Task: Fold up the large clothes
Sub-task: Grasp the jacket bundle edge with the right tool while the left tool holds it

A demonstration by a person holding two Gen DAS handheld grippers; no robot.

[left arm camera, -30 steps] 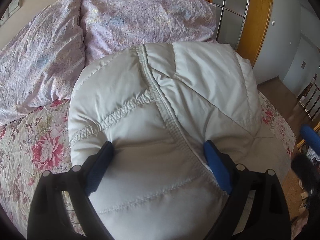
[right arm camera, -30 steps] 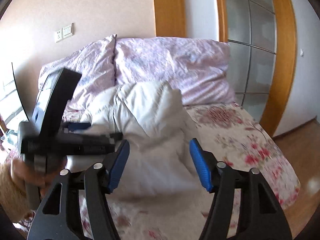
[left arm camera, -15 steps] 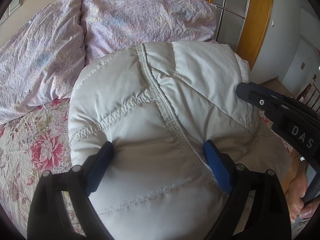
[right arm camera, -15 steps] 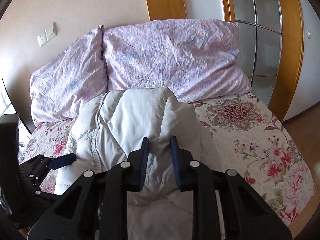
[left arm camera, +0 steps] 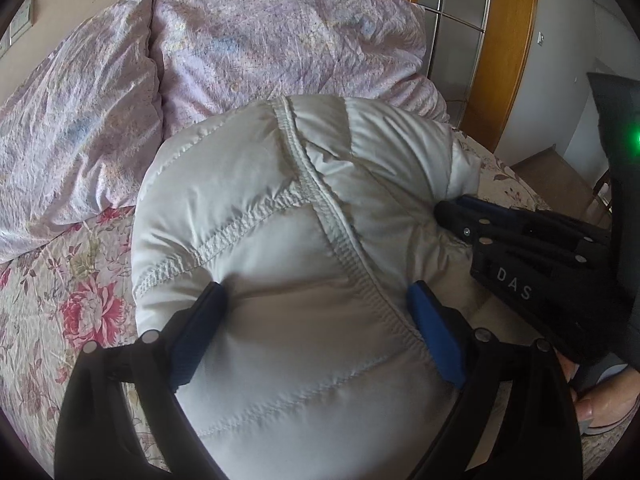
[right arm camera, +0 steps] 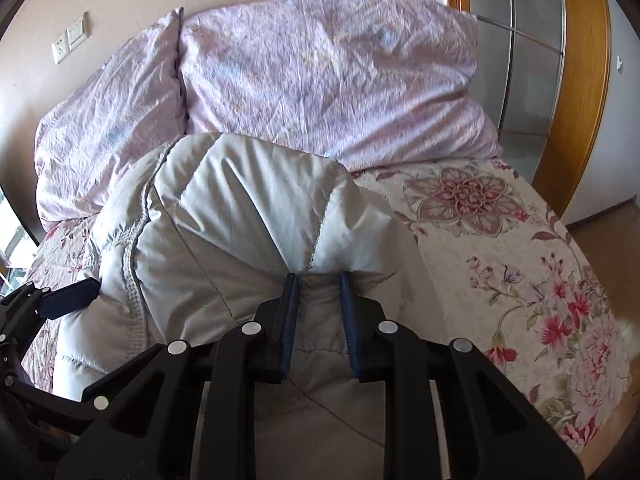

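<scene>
A puffy white quilted down jacket (left arm camera: 304,264) lies bunched in the middle of the bed, on a cream bedspread printed with pink and red flowers (right arm camera: 532,264), its far edge up against two crumpled pale lilac pillows (left arm camera: 276,44) that lean on the wall at the head of the bed. Behind the pillows a beige wall carries a white switch and socket plate (right arm camera: 70,42), and to the right stands an orange wooden frame with frosted glass panels (right arm camera: 532,64); wooden floor shows past the bed's right edge. The left gripper (left arm camera: 316,328), black with blue pads, straddles a broad mound of the jacket, its wide-set pads pressed into the padding on both sides, so it grasps the jacket. The right gripper (right arm camera: 320,312) is clenched on a narrow pinch of the jacket's fabric, which puckers into folds above the pads. In the left wrist view the right gripper's black body fills the right side and hides part of the bedspread, with fingers (left arm camera: 600,408) of the person's hand visible beneath it. A second ago the right gripper's pads stood wide apart and short of the jacket; since then it has come forward and down onto the garment and closed, while the left gripper has stayed where it was.
</scene>
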